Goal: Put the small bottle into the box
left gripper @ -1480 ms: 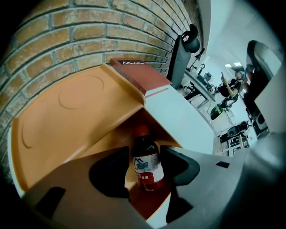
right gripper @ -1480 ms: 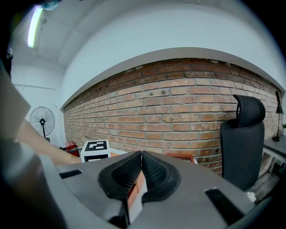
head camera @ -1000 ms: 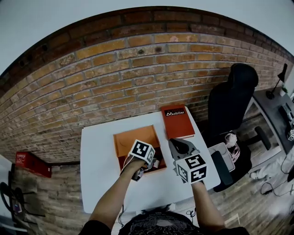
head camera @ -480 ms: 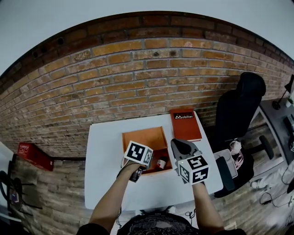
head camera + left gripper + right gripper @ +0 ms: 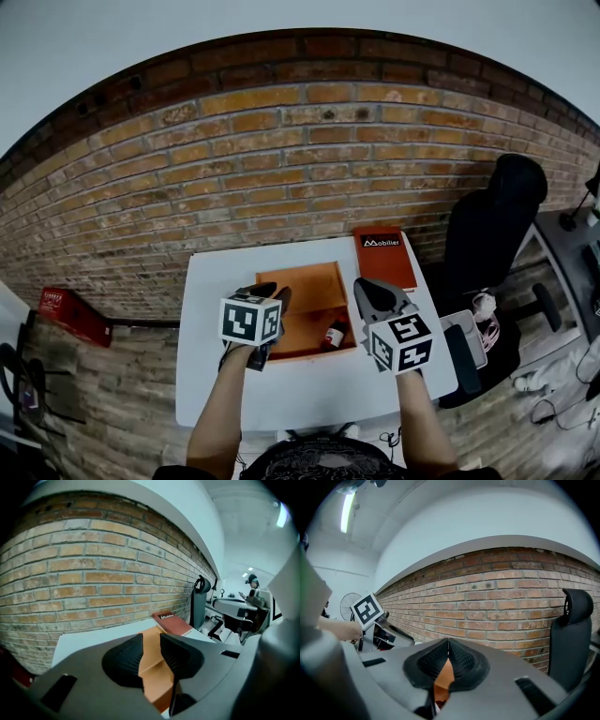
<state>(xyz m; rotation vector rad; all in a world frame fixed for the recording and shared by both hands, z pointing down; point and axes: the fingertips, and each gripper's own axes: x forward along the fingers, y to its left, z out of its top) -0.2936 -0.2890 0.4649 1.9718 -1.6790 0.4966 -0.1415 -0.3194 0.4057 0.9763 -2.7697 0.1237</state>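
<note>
The orange box (image 5: 309, 291) sits open at centre frame, shallow and flat. The small bottle (image 5: 333, 335) lies tilted inside it, down in the lower right corner, dark with a red band, near the front wall.

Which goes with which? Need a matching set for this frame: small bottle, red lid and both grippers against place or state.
Things:
1. small bottle
2. red lid
3. left gripper
4. right gripper

Place or state:
A. fingers apart, nothing between them
B. lying inside the orange box
C. fingers together
D. flat on the white table beside the box

Pairs: 1-B, 2-D, 3-A, 4-C. The left gripper's fingers have just been closing.
</note>
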